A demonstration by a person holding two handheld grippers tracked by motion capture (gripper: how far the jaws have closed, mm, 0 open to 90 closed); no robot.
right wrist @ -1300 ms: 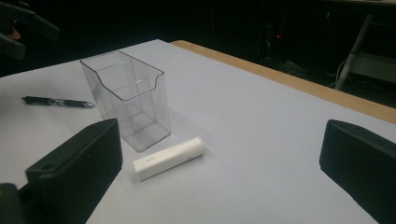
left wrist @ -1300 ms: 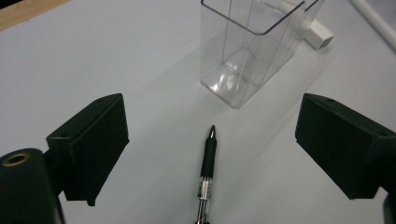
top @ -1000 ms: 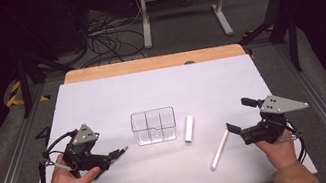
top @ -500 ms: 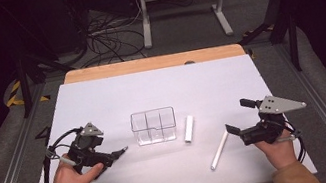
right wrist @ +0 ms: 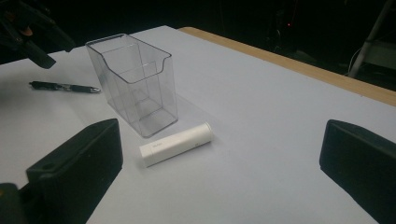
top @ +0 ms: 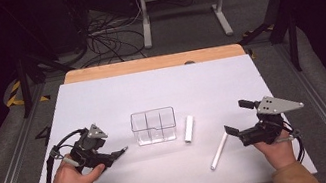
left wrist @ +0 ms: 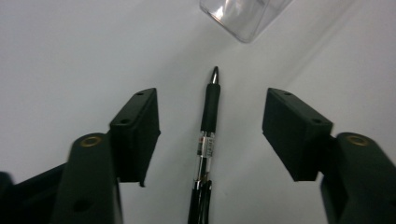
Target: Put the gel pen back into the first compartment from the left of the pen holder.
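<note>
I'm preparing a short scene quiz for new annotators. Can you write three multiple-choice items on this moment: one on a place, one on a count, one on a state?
1. Where does the black pen lie?
A. inside the clear holder
B. on the table between the left gripper's jaws
C. beside the right gripper

2. How many white sticks lie on the table?
A. one
B. two
C. four

3. What does the clear holder contain?
A. nothing
B. the pen
C. a white stick

Key: 1 B, the left gripper straddles it, pads apart from it. 2 B, a short tube and a longer stick. 3 A, its compartments show bare.
</note>
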